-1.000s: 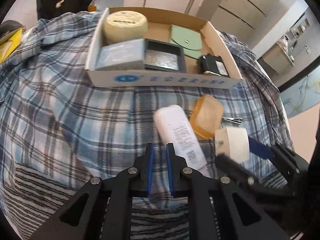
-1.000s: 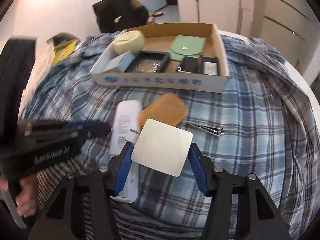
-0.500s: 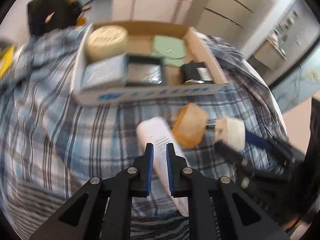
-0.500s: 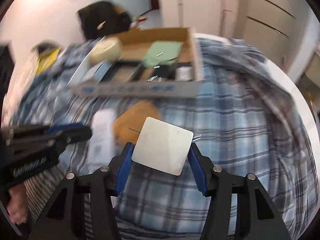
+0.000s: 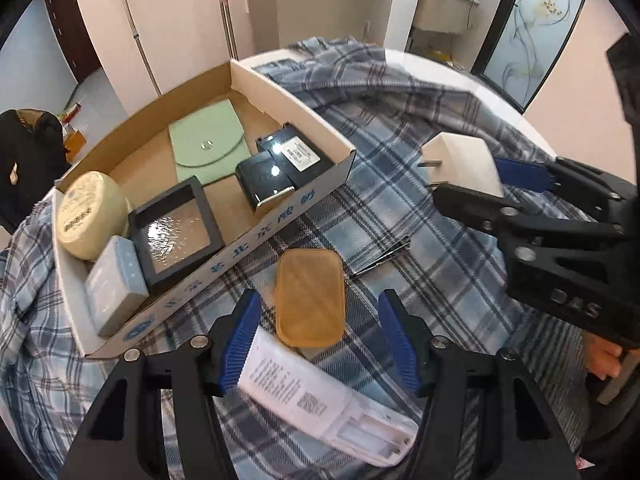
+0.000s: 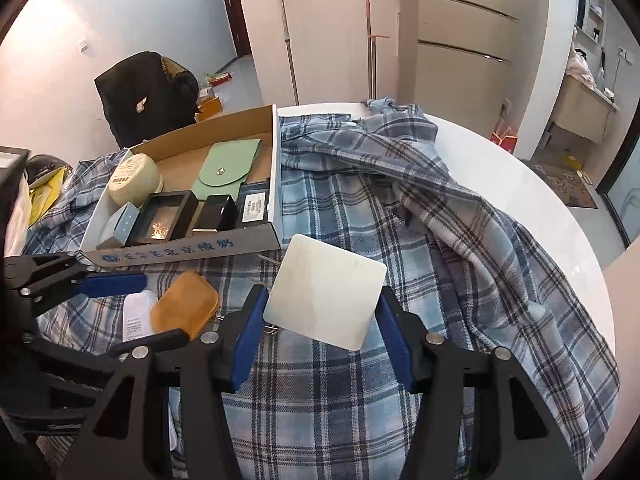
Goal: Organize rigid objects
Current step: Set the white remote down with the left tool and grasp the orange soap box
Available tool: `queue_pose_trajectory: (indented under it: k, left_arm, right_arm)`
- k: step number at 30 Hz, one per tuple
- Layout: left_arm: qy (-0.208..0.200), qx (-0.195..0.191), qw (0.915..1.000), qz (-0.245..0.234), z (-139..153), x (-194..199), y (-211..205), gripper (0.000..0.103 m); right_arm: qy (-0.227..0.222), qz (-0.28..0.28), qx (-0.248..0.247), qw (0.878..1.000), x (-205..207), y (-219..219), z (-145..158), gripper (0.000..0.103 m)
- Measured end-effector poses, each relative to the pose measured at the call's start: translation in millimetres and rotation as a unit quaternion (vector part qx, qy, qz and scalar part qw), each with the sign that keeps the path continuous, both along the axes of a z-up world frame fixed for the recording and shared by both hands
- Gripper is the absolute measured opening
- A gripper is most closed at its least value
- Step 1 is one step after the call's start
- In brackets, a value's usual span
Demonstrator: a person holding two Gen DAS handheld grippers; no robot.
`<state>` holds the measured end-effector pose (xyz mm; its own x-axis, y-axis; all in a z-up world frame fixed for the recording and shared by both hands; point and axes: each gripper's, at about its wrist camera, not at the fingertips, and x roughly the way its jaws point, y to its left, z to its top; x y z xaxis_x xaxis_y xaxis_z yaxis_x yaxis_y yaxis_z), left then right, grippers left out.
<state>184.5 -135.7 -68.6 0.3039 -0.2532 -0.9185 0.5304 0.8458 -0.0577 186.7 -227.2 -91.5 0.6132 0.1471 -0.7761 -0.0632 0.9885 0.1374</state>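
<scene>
Left gripper (image 5: pixel 320 332): black angular finger arms, blue ribbed pads on inner faces, silver screw heads behind pads

Right gripper (image 6: pixel 320 336): same black frame, blue pads, silver screws; white lettering on side plate behind jaws; bare fingers of hand (image 5: pixel 604 356) behind frame

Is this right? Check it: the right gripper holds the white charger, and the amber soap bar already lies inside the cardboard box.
Not quite. The amber soap bar lies on the plaid cloth outside the cardboard box, as the left wrist view shows. The right gripper does hold the white charger.
</scene>
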Motion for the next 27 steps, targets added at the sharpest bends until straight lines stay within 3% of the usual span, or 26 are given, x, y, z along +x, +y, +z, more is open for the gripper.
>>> queue_pose_trajectory:
  k: [3,7,10,14,17,24,27]
  left_arm:
    - [0.011,0.002,0.9999,-0.001,-7.9,4.5,-1.0,0.061]
    - [0.021,0.014,0.9997,-0.001,-17.7,13.0,-4.7,0.05]
    - [0.01,0.036,0.9993,-0.005,-21.7,14.2,-10.7,0.045]
    - [0.004,0.034,0.9994,0.0,-21.0,13.3,-11.0,0.044]
    - [-0.024,0.032,0.9992,0.002,-8.6,1.7,-6.1,0.044]
    - [-0.061,-0.024,0.997,0.042,35.5,-30.1,27.5,0.044]
    - [-0.079,-0.012,0.9938,0.077,48.5,-37.9,43.7,0.044]
  right_arm:
    - [0.008,0.009,0.004,1.0,0.5,4.2,-3.4,0.054]
    - [0.01,0.015,0.003,1.0,0.1,6.1,-5.2,0.054]
    - [0.012,0.014,0.003,1.0,0.9,6.1,-6.0,0.054]
    - [0.011,0.011,0.003,1.0,0.3,4.4,-5.5,0.054]
    - [0.008,0.011,0.001,1.0,-0.1,4.8,-4.5,0.054]
    - [0.007,0.013,0.0,1.0,-1.1,6.5,-4.7,0.054]
    - [-0.001,0.011,-0.002,1.0,-3.0,7.0,-2.0,0.054]
